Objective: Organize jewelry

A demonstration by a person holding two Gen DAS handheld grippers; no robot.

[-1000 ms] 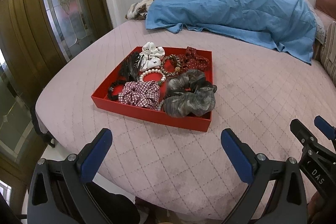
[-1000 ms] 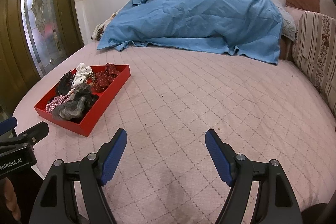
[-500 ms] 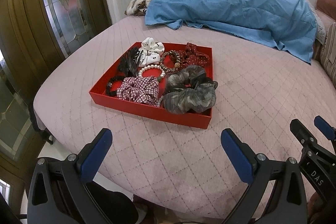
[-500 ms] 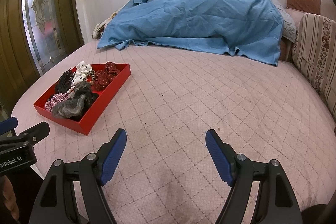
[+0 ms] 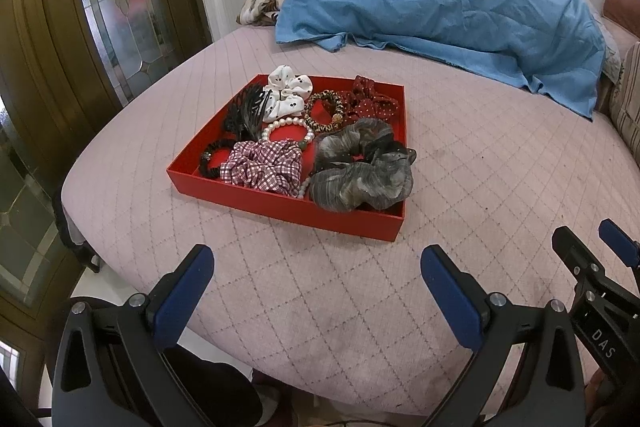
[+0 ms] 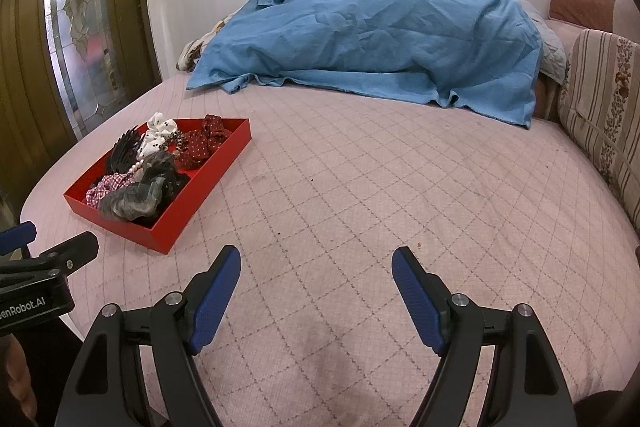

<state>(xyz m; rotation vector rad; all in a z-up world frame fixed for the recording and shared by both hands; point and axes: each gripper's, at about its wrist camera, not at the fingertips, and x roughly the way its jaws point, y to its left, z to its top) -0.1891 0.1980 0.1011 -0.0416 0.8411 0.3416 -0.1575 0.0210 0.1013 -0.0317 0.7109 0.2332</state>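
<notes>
Lying beyond the left tool [image 5: 316, 267] (spread wide): red tray [image 5: 280, 201] of jewelry.

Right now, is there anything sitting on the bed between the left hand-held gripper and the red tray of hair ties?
Nothing visible does. Only bare pink quilted bedspread lies between the open left hand-held gripper and the near wall of the red tray. The right hand-held gripper sits off to the side, out of that path.

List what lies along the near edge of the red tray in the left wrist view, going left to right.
Inside the red tray, along its near wall: black hair tie → red-and-white checked scrunchie → grey scrunchie.
</notes>
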